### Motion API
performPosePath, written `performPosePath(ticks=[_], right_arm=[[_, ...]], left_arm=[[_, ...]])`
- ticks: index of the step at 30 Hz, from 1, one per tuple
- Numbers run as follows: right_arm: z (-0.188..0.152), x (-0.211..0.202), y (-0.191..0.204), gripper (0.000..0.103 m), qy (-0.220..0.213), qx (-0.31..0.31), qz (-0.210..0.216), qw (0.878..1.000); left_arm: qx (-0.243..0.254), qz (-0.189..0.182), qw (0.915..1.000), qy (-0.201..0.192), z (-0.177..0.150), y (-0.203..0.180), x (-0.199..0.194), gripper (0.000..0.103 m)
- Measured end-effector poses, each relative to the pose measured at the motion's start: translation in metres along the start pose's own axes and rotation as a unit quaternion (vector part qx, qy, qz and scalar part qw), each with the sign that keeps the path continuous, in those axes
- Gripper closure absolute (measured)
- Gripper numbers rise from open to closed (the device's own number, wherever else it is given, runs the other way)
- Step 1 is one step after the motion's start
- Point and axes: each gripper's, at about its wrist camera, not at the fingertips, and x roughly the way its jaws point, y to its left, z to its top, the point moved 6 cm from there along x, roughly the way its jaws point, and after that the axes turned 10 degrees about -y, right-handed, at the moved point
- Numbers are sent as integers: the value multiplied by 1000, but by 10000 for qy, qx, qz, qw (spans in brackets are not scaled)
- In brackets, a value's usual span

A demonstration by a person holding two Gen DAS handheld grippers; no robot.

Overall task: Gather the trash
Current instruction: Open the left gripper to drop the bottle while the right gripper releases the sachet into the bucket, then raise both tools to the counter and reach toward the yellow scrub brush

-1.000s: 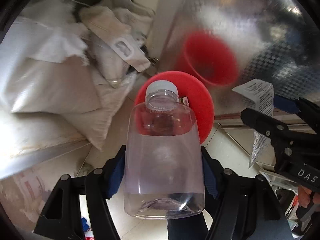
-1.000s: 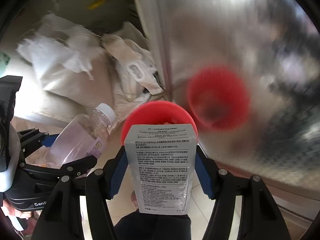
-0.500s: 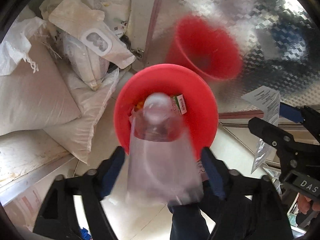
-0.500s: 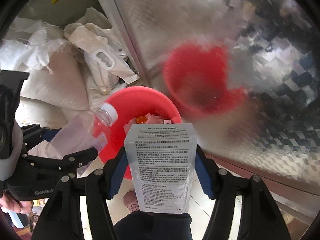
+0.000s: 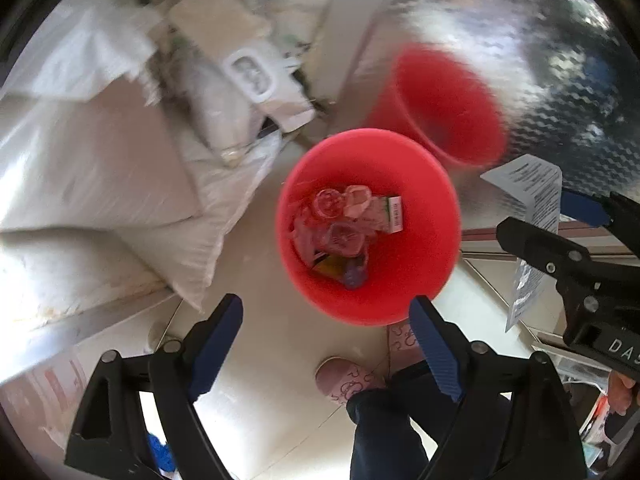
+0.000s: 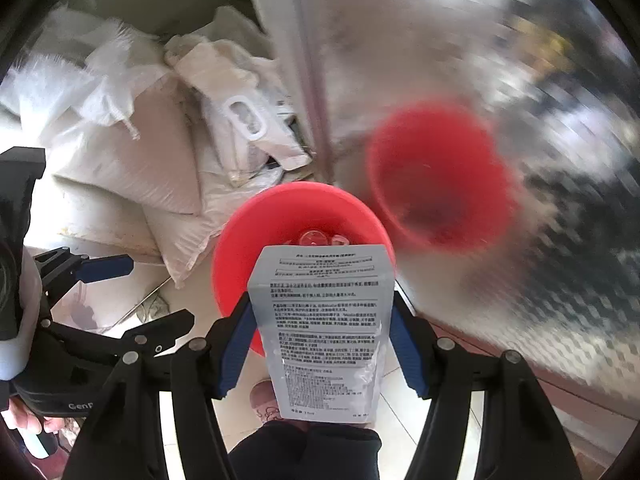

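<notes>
A red bucket (image 5: 416,216) stands on the floor below both grippers, and shows in the right wrist view (image 6: 280,216). Inside lie a clear plastic bottle (image 5: 340,232), a small carton and other trash. My left gripper (image 5: 326,320) is open and empty just above the bucket's near rim. My right gripper (image 6: 320,320) is shut on a grey printed pouch (image 6: 324,328) and holds it over the bucket's near edge. The pouch also shows at the right of the left wrist view (image 5: 532,200).
White sacks (image 5: 100,168) are piled to the left of the bucket. A shiny metal wall (image 5: 540,40) behind it mirrors the bucket. The floor is pale tile, with my pink slipper (image 5: 344,376) below.
My left gripper has opened and dropped the clear bottle into the red bucket. Both grippers moved closer over the bucket. The right gripper still holds the pouch.
</notes>
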Motion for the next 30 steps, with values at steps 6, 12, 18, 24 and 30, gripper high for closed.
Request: performPosePath(ticks=[6,12,18,24,30], right_arm=[[2,14,19,42,108,-286,147,9994],[6,20,32,42,157,-484,210,9985],[9,19,39,41,97,-623,134,9979],[4,9,39,24,156,-529,163,9983],[1,-31,40,23,117,-553,100,9984]], left_arm=[[-259,138,9996,-1,-9,25,0,19],[-441,222,9988,-59,-13,40,-6,19],[-628,252,9977,-75,-16,44,-11,19],[-614,279,9977,-74,-21,39,-27,19],[-573,447,9972,-189,-24,25,-69,19]])
